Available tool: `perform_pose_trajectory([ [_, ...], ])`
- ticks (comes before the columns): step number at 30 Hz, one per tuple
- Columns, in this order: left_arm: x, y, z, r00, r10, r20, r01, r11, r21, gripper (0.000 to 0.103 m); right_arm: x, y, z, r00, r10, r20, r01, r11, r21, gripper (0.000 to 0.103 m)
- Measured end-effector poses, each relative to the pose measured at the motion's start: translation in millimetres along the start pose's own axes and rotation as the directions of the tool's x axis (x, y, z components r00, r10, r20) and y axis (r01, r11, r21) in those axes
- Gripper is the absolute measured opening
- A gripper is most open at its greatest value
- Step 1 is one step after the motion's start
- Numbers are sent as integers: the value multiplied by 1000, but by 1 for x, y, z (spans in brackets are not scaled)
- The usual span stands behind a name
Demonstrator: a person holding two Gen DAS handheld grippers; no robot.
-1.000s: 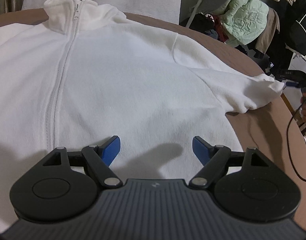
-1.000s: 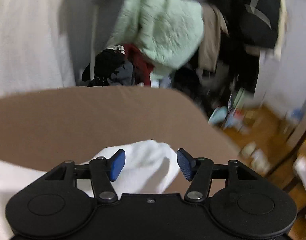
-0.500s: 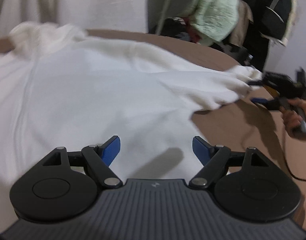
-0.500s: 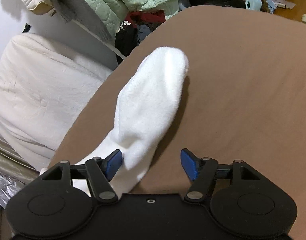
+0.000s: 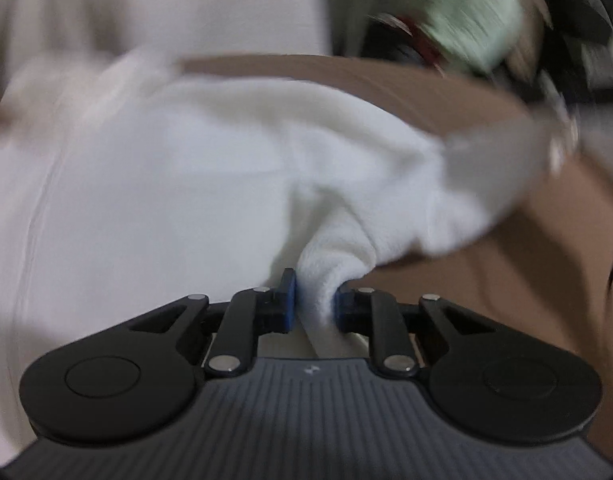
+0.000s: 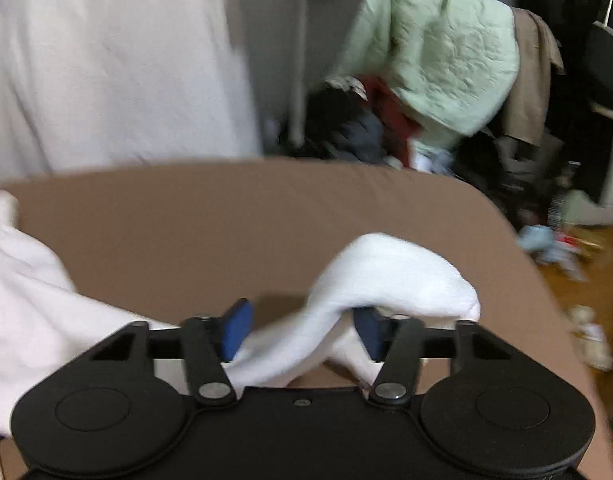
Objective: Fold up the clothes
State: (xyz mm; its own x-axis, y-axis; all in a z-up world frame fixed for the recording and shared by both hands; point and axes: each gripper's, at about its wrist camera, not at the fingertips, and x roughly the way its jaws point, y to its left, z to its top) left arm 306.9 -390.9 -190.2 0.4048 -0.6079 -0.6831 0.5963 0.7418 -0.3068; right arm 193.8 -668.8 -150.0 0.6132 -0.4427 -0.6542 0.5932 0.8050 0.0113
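Observation:
A white zip-up fleece jacket [image 5: 178,200] lies spread on the brown table [image 5: 486,280]. My left gripper [image 5: 315,300] is shut on a bunched fold of the jacket's lower right edge. In the right wrist view the jacket's sleeve [image 6: 386,276] lies across my right gripper [image 6: 302,330], between the blue pads [image 6: 236,326]. The jaws stand apart with the sleeve cloth loose between them. More of the jacket [image 6: 22,280] shows at the left of that view. The left wrist view is blurred by motion.
The brown table [image 6: 226,216] ends in a curved far edge. Beyond it are a white cover [image 6: 106,60], a pale green quilted coat [image 6: 438,48] and a heap of dark clothes [image 6: 346,128]. Wooden floor with litter [image 6: 578,264] lies at the right.
My left gripper went from open above the jacket to shut on its edge. My right gripper swung round and the sleeve now lies folded across its jaws.

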Motion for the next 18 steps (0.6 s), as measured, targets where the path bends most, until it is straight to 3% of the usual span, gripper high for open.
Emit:
perform_pose_trajectory([
  [3,-6,36,-8,996,-88,27,91,984,-154,16,-7,-51,-22,996,70,63,-83,968,237,69],
  [6,-6,44,-10,992,-118,46,125,967,-220,15,0,-100,-45,986,137,91,-164,857,489,69],
  [8,-6,42,-10,992,-111,57,121,966,-229,15,-2,-117,-65,987,127,96,-159,813,560,69],
  [11,-5,44,-11,992,-109,70,123,964,-237,15,-9,-119,-80,990,113,83,-140,811,569,69],
  [15,1,47,-11,990,-124,70,137,960,-245,15,-3,-109,-80,989,144,34,-140,840,525,69],
  [16,1,47,-11,990,-123,72,137,961,-241,15,-1,-105,-79,987,158,22,-147,846,512,60],
  [17,0,46,-11,990,-121,74,135,963,-231,15,-4,-102,-80,986,167,19,-154,856,493,41],
  [18,-1,44,-11,990,-118,76,132,967,-219,15,-11,-99,-81,985,171,25,-163,868,469,12],
])
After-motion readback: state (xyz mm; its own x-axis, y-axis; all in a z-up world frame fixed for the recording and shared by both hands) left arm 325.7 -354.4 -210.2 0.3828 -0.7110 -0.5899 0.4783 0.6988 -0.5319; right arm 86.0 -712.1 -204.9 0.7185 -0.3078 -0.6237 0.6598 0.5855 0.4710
